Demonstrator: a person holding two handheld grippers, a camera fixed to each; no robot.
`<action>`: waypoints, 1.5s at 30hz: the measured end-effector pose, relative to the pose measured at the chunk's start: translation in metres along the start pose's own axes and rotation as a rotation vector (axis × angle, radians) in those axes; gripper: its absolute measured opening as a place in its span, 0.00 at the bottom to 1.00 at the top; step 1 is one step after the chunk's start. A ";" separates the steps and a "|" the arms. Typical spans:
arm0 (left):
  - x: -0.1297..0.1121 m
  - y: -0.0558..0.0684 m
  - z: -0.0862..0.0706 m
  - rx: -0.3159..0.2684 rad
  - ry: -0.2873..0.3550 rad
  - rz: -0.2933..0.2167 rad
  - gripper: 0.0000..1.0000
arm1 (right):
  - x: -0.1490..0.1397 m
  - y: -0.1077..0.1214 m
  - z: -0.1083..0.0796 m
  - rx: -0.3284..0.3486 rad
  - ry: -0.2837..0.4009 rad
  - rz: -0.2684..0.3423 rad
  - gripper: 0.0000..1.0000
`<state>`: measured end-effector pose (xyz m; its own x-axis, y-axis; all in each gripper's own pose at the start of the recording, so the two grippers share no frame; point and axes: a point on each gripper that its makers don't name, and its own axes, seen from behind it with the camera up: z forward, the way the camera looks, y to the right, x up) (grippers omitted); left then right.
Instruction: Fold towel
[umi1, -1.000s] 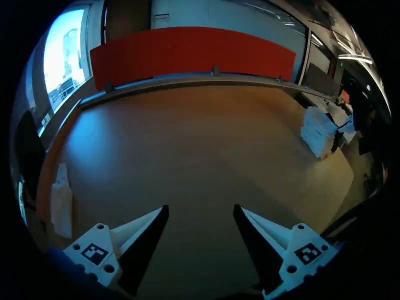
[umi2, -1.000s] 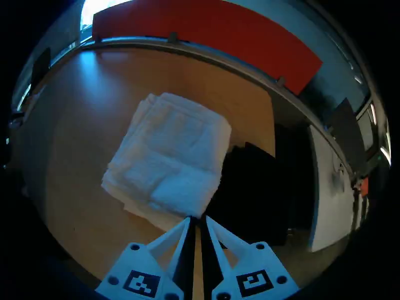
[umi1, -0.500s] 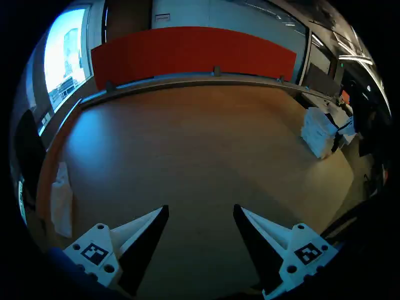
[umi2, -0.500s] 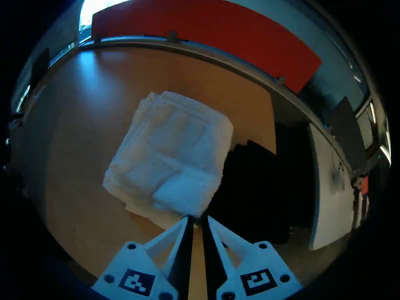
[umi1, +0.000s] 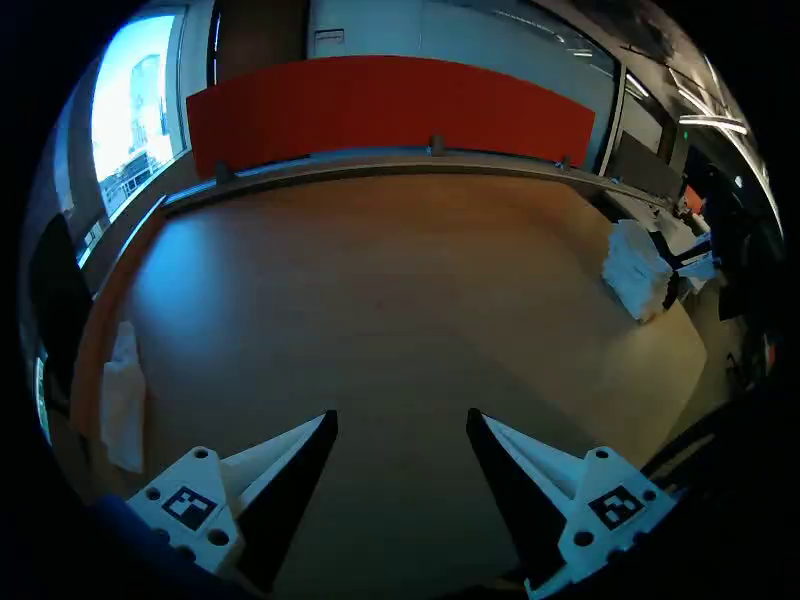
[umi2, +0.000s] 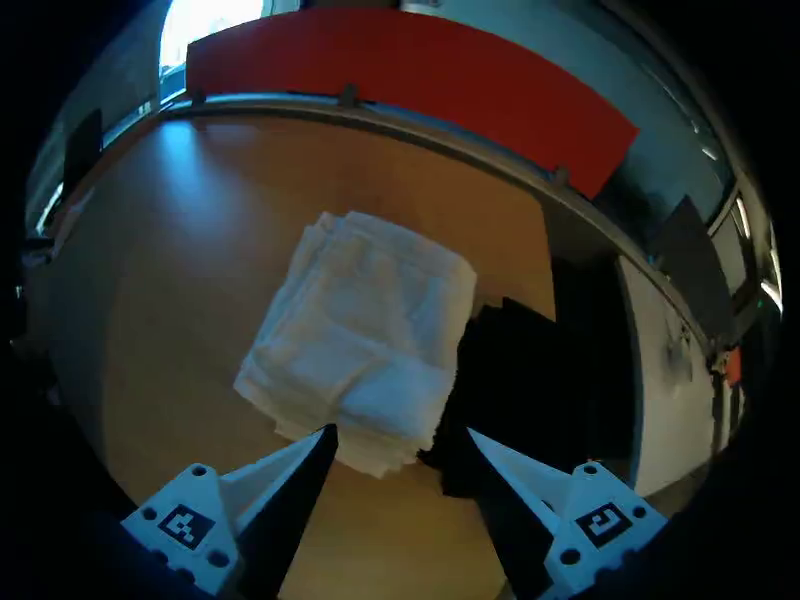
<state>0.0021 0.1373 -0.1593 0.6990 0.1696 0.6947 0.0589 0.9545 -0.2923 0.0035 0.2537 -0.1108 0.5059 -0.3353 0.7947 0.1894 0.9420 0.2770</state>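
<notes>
In the right gripper view a stack of folded white towels (umi2: 365, 340) lies on the wooden table (umi2: 170, 260), close to its right edge. My right gripper (umi2: 400, 445) stands open just in front of the stack's near edge, with nothing between its fingers. The same stack of white towels (umi1: 636, 268) appears far off at the right in the left gripper view. There my left gripper (umi1: 402, 425) is open over bare wooden table (umi1: 400, 290), holding nothing. A loose white cloth (umi1: 122, 395) lies at the table's left edge.
A red partition (umi1: 390, 105) runs along the table's far edge, also seen as the red partition (umi2: 420, 75) in the right gripper view. Dark floor and a black object (umi2: 530, 390) lie past the table's right edge. A bright window (umi1: 130, 110) is at the far left.
My right gripper has gone from shut to open and let go of the towel stack's near edge; the stack now lies a little farther off. The left gripper has hardly moved.
</notes>
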 end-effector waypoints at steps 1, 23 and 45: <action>0.000 0.000 0.000 0.000 0.002 -0.001 0.96 | 0.002 -0.002 0.000 0.002 0.007 0.010 0.89; 0.012 -0.017 -0.010 0.047 0.050 -0.018 0.96 | 0.063 -0.031 -0.021 -0.042 0.261 0.281 0.89; 0.046 -0.038 -0.013 0.093 0.155 -0.021 0.96 | 0.145 -0.058 -0.072 -0.107 0.623 0.342 0.89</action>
<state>0.0409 0.1062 -0.1246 0.8003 0.1165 0.5882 0.0137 0.9771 -0.2122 0.1268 0.1491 -0.0503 0.9319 0.0047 0.3626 -0.0001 0.9999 -0.0126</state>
